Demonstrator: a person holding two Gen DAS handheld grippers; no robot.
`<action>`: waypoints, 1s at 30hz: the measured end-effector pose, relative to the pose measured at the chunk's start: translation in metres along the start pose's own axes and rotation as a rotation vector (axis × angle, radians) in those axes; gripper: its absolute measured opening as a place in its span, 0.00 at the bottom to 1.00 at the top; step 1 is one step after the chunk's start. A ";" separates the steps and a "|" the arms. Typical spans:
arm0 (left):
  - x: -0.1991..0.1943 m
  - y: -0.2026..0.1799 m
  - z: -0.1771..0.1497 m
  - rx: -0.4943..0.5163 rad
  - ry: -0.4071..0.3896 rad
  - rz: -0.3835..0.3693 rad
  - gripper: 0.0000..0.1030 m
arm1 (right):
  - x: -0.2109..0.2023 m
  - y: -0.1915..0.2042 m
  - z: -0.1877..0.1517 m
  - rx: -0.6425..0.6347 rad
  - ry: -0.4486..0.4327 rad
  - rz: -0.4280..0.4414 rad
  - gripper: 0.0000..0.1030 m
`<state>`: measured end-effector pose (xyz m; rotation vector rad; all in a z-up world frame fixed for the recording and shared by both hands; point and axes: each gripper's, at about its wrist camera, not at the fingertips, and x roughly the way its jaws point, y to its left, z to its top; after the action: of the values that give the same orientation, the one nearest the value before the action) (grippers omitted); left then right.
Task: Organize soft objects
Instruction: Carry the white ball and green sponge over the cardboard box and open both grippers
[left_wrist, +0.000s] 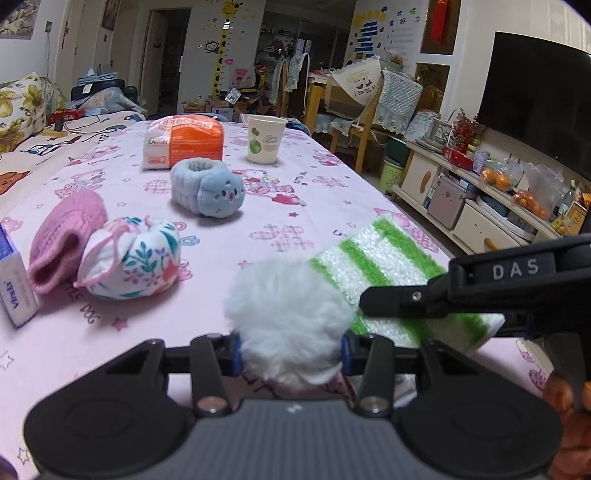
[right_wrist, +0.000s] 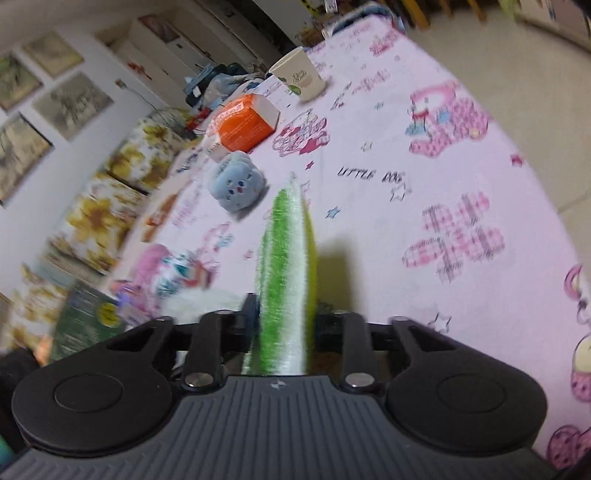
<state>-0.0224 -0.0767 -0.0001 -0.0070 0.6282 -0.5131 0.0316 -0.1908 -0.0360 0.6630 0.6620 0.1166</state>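
Note:
My left gripper is shut on a white fluffy ball just above the pink tablecloth. My right gripper is shut on a green-and-white striped sponge cloth, held edge-on; it also shows in the left wrist view, with the right gripper clamped on it at the right. A blue plush wristband, a floral drawstring pouch and a pink knit hat lie on the table to the left.
An orange tissue pack and a paper cup stand at the far end. A blue-white box sits at the left edge. A sofa lies left, chairs and a TV cabinet right of the table.

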 end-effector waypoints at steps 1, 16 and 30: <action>-0.002 0.001 0.000 0.001 -0.004 0.008 0.41 | 0.001 0.005 0.001 -0.019 -0.008 -0.015 0.27; -0.068 0.025 0.023 -0.040 -0.119 0.068 0.39 | -0.007 0.054 0.003 -0.328 -0.169 -0.257 0.24; -0.128 0.065 0.051 -0.080 -0.203 0.175 0.40 | -0.025 0.079 0.006 -0.245 -0.199 -0.072 0.24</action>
<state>-0.0516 0.0319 0.1027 -0.0779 0.4458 -0.3130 0.0233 -0.1397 0.0288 0.4078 0.4697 0.0626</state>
